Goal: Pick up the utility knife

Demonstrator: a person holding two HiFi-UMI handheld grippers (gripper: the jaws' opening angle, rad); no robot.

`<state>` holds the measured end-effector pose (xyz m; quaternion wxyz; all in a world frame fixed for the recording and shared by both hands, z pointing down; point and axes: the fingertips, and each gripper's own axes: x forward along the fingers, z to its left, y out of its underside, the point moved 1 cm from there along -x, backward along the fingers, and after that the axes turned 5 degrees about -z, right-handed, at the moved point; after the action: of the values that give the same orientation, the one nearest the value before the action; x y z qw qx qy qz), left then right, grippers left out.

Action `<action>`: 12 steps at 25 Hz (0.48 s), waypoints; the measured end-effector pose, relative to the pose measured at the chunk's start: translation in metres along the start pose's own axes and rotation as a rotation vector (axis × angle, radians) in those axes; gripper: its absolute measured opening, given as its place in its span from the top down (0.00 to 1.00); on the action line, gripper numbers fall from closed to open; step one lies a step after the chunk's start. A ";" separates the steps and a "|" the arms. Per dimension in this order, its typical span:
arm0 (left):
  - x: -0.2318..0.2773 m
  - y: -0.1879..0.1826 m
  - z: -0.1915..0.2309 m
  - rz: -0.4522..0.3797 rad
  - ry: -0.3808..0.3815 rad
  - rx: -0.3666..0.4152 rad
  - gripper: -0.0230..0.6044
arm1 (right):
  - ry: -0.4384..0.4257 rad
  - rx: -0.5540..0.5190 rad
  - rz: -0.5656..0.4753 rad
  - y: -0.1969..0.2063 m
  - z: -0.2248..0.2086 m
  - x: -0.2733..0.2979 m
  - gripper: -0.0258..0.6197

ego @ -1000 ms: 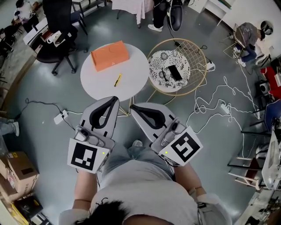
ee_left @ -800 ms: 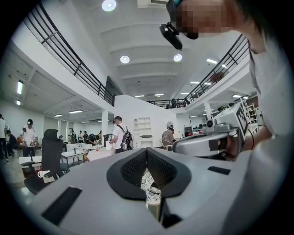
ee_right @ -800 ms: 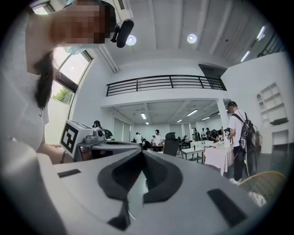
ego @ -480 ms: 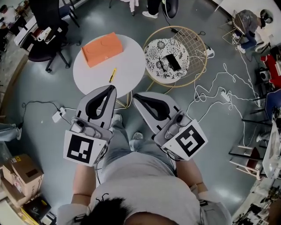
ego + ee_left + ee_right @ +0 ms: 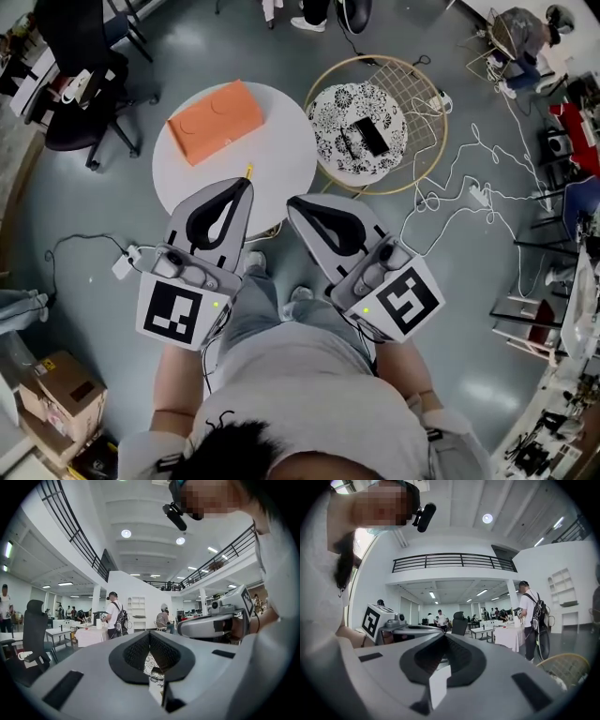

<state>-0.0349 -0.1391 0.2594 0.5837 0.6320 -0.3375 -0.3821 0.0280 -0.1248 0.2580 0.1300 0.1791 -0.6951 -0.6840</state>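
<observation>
A yellow utility knife [image 5: 248, 172] lies on a round white table [image 5: 281, 141], peeking out just beyond the left gripper's [image 5: 244, 185] closed, empty jaws. The right gripper [image 5: 293, 202] beside it is also closed and empty. An orange box [image 5: 216, 110] sits farther back.

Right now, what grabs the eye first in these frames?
Two white grippers fill the middle of the head view: the left gripper and right gripper sit side by side, jaws closed and empty. Just past the left tip, the yellow utility knife peeks out on the round white table, near an orange box. To the right stands a gold wire basket holding a black-and-white patterned disc.
</observation>
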 end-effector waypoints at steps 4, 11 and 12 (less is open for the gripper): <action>0.009 0.020 0.027 0.082 0.019 -0.014 0.95 | 0.028 0.007 0.003 0.005 -0.014 0.027 0.95; 0.033 0.055 0.074 0.141 0.026 -0.049 0.95 | 0.098 0.039 0.009 0.019 -0.043 0.067 0.95; 0.036 0.064 0.079 0.156 0.031 -0.055 0.95 | 0.109 0.042 0.012 0.020 -0.047 0.072 0.95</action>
<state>-0.0855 -0.2137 0.3176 0.6341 0.5934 -0.3658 -0.3347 -0.0180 -0.1978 0.2748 0.1678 0.2145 -0.7022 -0.6579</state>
